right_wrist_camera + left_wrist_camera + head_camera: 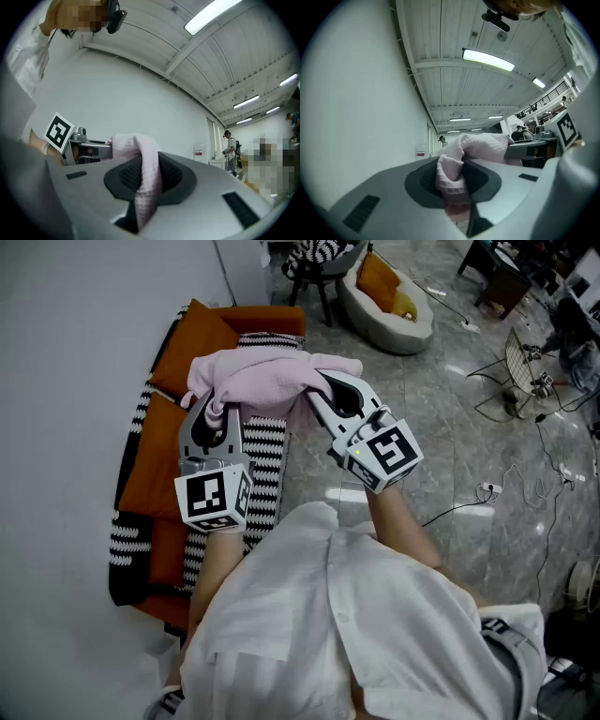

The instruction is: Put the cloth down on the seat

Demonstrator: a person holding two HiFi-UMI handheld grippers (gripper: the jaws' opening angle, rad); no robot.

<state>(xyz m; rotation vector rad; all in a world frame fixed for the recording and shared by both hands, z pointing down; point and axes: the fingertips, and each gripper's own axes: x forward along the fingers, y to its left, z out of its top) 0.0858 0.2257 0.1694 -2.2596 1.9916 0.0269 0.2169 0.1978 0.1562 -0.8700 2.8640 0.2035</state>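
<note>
A pale pink waffle-weave cloth (267, 381) hangs bunched between my two grippers, held up over the seat (267, 451) of an orange sofa with black-and-white zigzag cushions. My left gripper (214, 413) is shut on one part of the cloth (452, 173), which fills the gap between its dark pads. My right gripper (323, 395) is shut on another fold of the cloth (147, 180) that drapes down between its jaws. Both grippers point slightly upward, side by side. The cloth hides the fingertips in the head view.
A white wall (66, 381) runs along the sofa's left. An orange back cushion (192, 343) leans at the sofa's far end. A round pouf (389, 296) with orange pillows, a stool (314, 268) and cables (506, 474) lie on the grey stone floor to the right.
</note>
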